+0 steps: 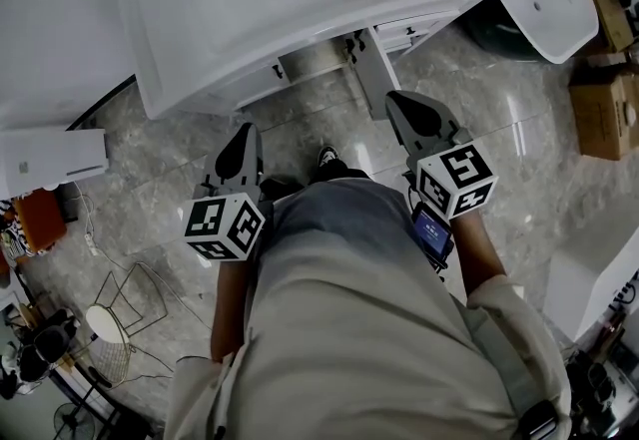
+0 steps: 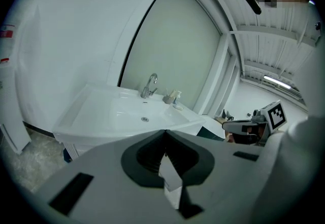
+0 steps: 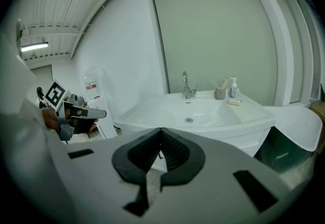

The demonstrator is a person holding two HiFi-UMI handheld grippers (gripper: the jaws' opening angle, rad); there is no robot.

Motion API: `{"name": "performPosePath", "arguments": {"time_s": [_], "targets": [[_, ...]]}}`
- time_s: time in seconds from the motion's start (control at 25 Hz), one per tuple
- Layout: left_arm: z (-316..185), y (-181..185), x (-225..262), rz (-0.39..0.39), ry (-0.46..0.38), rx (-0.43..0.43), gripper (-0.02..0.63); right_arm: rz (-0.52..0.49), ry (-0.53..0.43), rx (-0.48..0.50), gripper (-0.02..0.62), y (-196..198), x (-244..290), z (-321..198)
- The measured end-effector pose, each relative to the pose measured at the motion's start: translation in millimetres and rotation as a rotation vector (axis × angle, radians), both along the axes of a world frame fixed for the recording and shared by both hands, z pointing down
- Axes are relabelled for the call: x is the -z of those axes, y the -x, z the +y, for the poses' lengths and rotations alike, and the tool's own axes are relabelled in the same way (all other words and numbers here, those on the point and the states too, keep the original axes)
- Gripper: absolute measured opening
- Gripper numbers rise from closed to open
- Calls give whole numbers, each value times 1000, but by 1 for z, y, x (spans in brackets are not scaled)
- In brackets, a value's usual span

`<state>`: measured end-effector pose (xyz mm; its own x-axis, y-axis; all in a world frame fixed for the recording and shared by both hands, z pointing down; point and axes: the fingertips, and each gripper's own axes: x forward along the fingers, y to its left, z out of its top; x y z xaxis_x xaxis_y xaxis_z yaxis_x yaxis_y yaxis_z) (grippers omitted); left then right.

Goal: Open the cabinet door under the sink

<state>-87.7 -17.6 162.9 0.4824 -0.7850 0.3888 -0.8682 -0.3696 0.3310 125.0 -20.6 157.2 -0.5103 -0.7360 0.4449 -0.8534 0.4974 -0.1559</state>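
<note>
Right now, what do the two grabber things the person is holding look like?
Both are grey with dark ridged pads. The left gripper and right gripper each carry a white cube printed with black square markers. The right one also has a small lit screen. The person's sleeves are pale.
</note>
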Motion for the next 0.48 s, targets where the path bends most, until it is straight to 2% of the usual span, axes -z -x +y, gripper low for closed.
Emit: {"name": "performPosePath", "arguments": {"time_s": [0.16,0.48], "targets": [[1,-4,-10,-44,18,-16,0,43,-1,7,11,-2,-7,0],[-2,-11,-17,-38,40,-28,0,62,33,3,11,-9,-19,-5]]}}
